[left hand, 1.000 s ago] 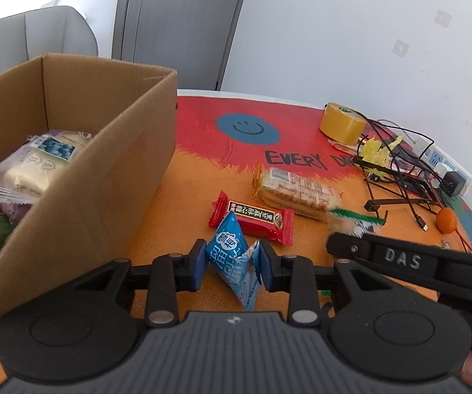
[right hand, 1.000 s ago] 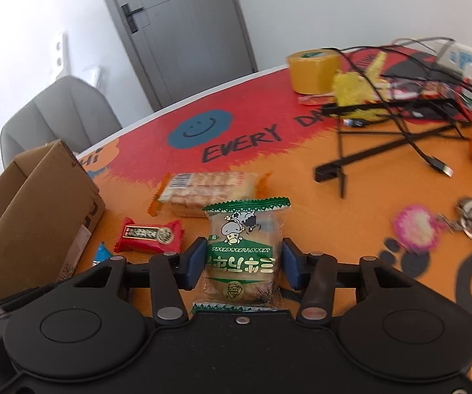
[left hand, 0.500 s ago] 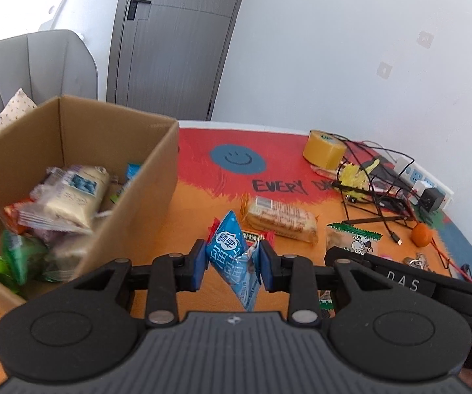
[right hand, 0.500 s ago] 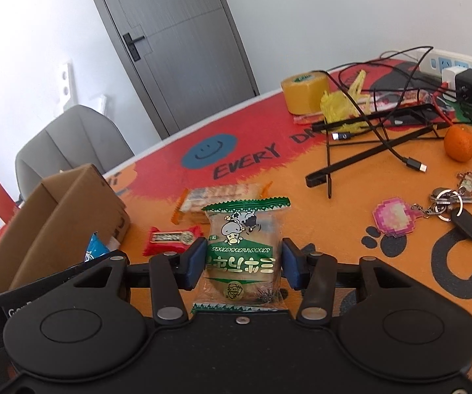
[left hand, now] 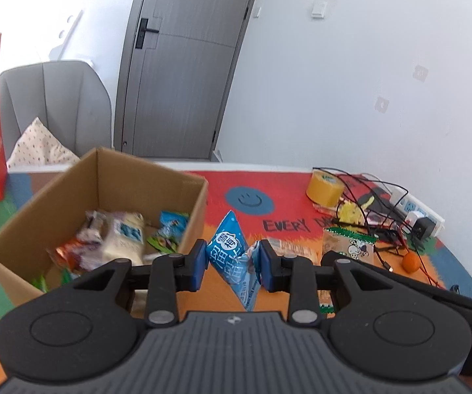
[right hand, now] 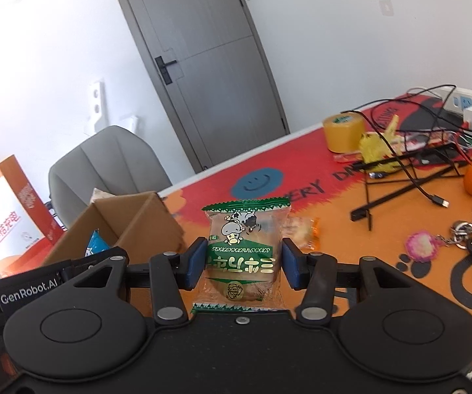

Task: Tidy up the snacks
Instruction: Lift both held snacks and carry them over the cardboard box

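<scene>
Grippers: left gripper [left hand: 232, 261] pinches one blue snack packet [left hand: 234, 256]; right gripper [right hand: 240, 264] pinches one green biscuit packet [right hand: 245, 249]; one cardboard box [left hand: 38, 216] left.

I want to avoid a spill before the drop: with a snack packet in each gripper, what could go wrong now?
1. The left gripper pinches the blue packet only at its crumpled middle, so it might slip out short of the cardboard box.
2. The right gripper with the green packet is close beside the left one; both heading to the box could collide.
</scene>
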A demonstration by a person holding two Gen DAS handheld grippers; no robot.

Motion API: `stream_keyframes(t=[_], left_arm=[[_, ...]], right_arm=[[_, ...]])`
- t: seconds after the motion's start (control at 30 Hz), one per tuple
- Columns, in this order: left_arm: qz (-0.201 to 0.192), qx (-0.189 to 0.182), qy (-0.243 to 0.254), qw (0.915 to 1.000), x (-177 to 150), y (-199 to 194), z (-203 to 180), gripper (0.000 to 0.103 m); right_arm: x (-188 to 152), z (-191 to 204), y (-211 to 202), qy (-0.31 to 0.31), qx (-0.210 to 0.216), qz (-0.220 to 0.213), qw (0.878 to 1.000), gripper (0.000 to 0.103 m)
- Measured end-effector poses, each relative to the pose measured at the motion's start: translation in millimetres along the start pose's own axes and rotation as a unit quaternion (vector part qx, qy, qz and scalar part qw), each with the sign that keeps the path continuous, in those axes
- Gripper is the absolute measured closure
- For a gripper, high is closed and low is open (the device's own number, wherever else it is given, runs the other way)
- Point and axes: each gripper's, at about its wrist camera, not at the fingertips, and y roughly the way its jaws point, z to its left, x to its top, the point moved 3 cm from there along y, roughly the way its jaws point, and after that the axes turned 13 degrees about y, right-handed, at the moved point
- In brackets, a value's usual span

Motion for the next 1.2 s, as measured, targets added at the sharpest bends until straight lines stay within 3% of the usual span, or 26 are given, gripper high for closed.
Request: stream_keyframes(t=[0.7, 1.2], left_arm=[[-0.015, 0.041, -0.026, 0.9987, 17.7, -13.7, 73.7, 0.070], [0.005, 0.057, -0.051, 0.9970, 26.7, 14.6, 116.1, 0.070]], right_arm=[[-4.4, 68.5, 13.9, -0.034, 0.046, -0.003, 0.998, 0.054], [0.0, 108.1, 51.9, -0.050, 0.060, 0.019, 0.997, 0.054]])
